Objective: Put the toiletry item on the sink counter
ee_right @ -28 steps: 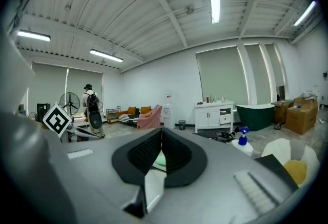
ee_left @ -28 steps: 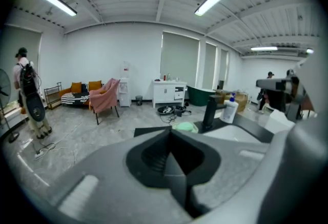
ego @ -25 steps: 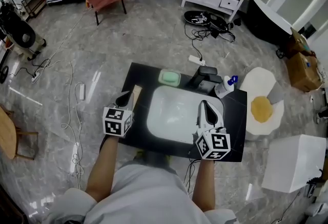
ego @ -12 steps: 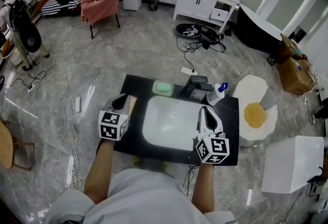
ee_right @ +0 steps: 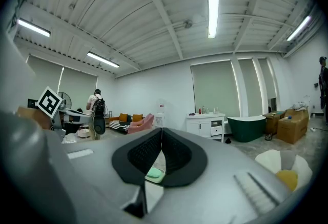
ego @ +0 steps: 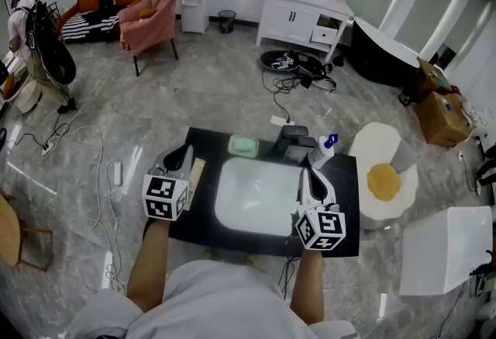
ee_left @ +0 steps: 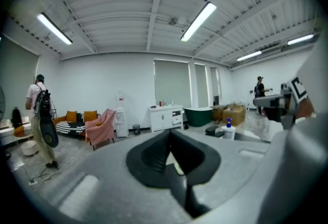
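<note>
A black sink counter (ego: 201, 209) with a white basin (ego: 260, 194) stands in front of me in the head view. At its back edge sit a green soap dish (ego: 243, 146), a black faucet (ego: 293, 142) and a white bottle with a blue cap (ego: 323, 150). A pale flat strip (ego: 197, 172) lies on the counter's left side. My left gripper (ego: 186, 151) hovers shut over that left side, holding nothing. My right gripper (ego: 307, 164) is shut and empty above the basin's right rim, just in front of the bottle. The bottle (ee_left: 228, 128) also shows in the left gripper view, and the soap dish (ee_right: 154, 172) shows below the right jaws.
A round white stand with a yellow disc (ego: 384, 182) and a white box (ego: 442, 248) sit right of the counter. Cables and a power strip (ego: 116, 173) lie on the floor at left. A person with a backpack (ego: 35, 19), a pink chair (ego: 151, 8) and a white cabinet (ego: 302, 8) are far back.
The head view has tilted up and shows more of the room. Both grippers stay shut beside the basin and have barely shifted relative to the counter.
</note>
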A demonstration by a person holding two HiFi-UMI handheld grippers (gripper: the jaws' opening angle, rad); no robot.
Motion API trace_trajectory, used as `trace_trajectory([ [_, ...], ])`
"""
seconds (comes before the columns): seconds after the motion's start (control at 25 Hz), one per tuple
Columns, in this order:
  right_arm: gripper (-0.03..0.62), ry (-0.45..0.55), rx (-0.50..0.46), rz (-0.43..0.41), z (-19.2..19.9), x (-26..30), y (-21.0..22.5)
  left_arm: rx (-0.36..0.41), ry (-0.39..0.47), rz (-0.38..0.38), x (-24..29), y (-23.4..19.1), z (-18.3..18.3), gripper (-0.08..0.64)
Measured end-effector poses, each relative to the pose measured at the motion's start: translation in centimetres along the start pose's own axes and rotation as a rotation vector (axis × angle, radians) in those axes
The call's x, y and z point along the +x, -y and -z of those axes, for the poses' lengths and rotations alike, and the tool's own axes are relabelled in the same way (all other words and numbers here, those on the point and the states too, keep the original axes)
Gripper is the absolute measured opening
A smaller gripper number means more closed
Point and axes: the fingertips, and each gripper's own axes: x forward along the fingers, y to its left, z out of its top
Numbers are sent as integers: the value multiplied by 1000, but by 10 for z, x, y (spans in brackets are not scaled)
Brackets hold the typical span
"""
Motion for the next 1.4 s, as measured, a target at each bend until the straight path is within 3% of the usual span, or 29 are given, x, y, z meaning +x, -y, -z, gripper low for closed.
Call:
trace_trajectory([
  [0.52, 3, 20, -33, 10, -12, 10, 2, 20, 82, -17, -2, -9, -30, -2],
  [1.4, 3, 33, -45, 35, -22, 23, 3, 34, 94, 6, 12, -19, -38, -2],
])
